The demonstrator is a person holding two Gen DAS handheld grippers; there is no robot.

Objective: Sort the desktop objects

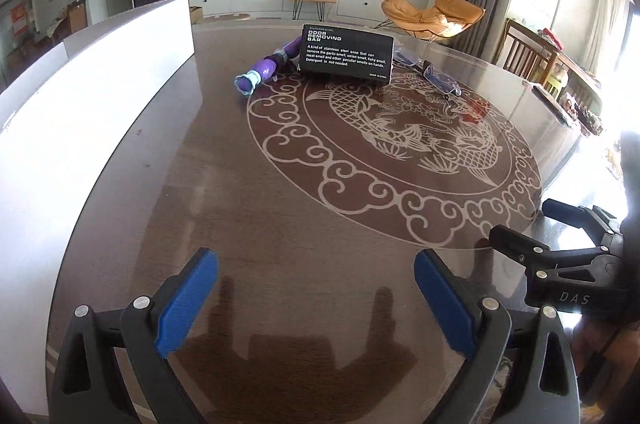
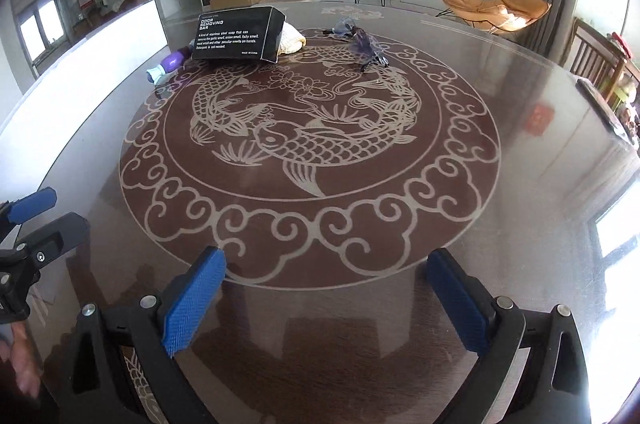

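Observation:
A black box (image 1: pixel 347 53) (image 2: pixel 239 35) printed "Odor Removing Bar" lies at the far side of the round table (image 1: pixel 280 208) (image 2: pixel 540 160). A purple toy with a pale blue end (image 1: pixel 260 70) (image 2: pixel 168 63) lies left of it. Clear blue-tinted glasses (image 1: pixel 438 76) (image 2: pixel 362 42) lie to its right. A cream cloth (image 2: pixel 292 42) sits behind the box. My left gripper (image 1: pixel 316 300) is open and empty over the near table. My right gripper (image 2: pixel 326 304) is open and empty too; it also shows in the left wrist view (image 1: pixel 524 226).
A long white box or tray (image 1: pixel 80 96) (image 2: pixel 96 56) runs along the table's left edge. The tabletop has a glossy carp pattern. Wooden chairs (image 1: pixel 528 52) (image 2: pixel 596 60) stand at the right. A living room with a TV lies beyond.

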